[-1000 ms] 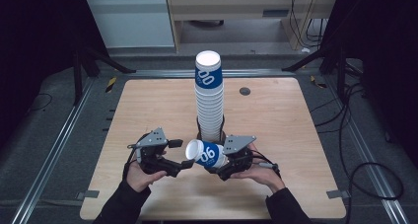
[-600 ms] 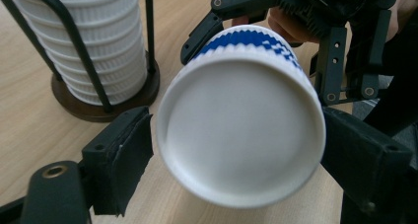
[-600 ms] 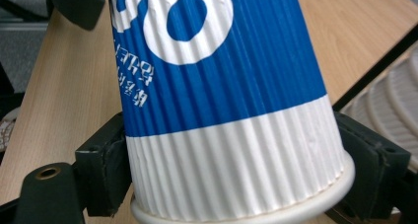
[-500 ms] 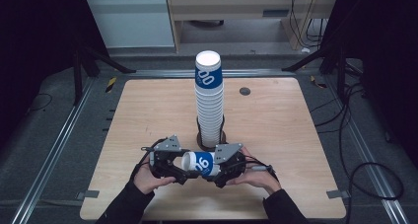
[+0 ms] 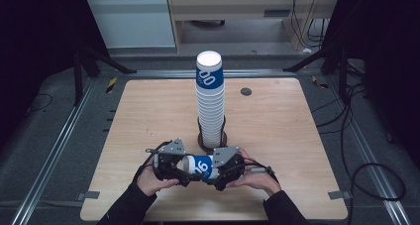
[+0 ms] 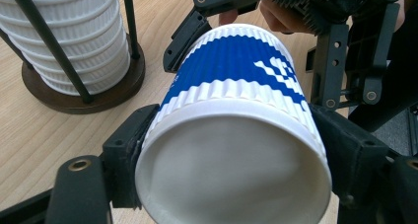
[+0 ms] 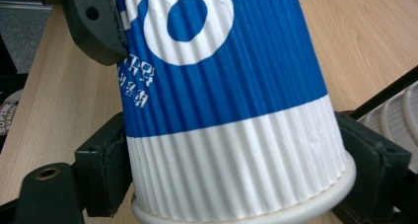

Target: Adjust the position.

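Note:
A blue-and-white ribbed paper cup (image 5: 200, 166) lies on its side between my two grippers, near the table's front edge. My left gripper (image 5: 182, 170) is shut on its base end, jaws pressed to both sides of the cup (image 6: 236, 86). My right gripper (image 5: 219, 173) is shut on the rolled-rim end of the cup (image 7: 222, 86). In the left gripper view my left gripper (image 6: 236, 155) looks onto the white base, with the right gripper (image 6: 315, 17) beyond. In the right gripper view my right gripper (image 7: 236, 160) spans the rim.
A tall stack of matching cups (image 5: 210, 101) stands in a dark rod holder (image 5: 213, 140) just behind the grippers, mid-table. A small dark disc (image 5: 246, 91) lies at the back. The wooden table (image 5: 297, 136) has free room left and right. Cables trail on the floor at right.
The grippers have come together. The cup, held tilted by the right gripper before, now lies level between both, and the left gripper has shut on its base end.

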{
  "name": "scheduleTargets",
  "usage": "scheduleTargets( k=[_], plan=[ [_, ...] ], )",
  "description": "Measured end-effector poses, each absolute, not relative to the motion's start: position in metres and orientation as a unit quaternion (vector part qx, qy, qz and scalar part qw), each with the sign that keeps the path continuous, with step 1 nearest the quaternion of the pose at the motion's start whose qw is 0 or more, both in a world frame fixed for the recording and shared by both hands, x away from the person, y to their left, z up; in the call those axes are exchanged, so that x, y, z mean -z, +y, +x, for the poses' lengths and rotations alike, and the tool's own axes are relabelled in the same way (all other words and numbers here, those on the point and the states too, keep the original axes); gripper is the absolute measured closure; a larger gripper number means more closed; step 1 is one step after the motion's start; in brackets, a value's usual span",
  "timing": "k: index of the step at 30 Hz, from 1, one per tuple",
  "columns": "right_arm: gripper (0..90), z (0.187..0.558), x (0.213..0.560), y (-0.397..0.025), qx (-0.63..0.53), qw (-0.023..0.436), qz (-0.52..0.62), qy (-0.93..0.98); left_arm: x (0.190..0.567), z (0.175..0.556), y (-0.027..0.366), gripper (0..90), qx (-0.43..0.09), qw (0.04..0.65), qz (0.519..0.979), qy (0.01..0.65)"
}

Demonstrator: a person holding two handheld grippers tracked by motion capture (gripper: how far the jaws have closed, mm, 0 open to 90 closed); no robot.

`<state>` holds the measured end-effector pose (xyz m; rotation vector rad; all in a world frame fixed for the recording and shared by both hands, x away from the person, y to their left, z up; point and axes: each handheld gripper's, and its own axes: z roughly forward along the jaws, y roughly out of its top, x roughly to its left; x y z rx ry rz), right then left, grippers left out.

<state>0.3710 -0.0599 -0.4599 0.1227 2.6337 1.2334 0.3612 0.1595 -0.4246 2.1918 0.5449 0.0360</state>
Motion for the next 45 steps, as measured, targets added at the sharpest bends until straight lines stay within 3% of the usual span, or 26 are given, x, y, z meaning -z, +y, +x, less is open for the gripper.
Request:
scheduleTargets(
  k=[9,23,45],
  plan=[
    [8.1,0.375,0.452,-0.069,-0.452,0.11,0.073,0.882,0.415,0.363,0.174,24.8,-0.029,0.455,0.86,0.231],
    [8.0,0.386,0.436,-0.102,-0.516,0.082,0.132,0.843,0.407,0.37,0.204,24.8,-0.064,0.518,0.813,0.258],
    [7.2,0.385,0.442,-0.096,-0.549,0.009,0.118,0.827,0.413,0.361,0.182,24.8,-0.031,0.547,0.808,0.215]
  ],
)
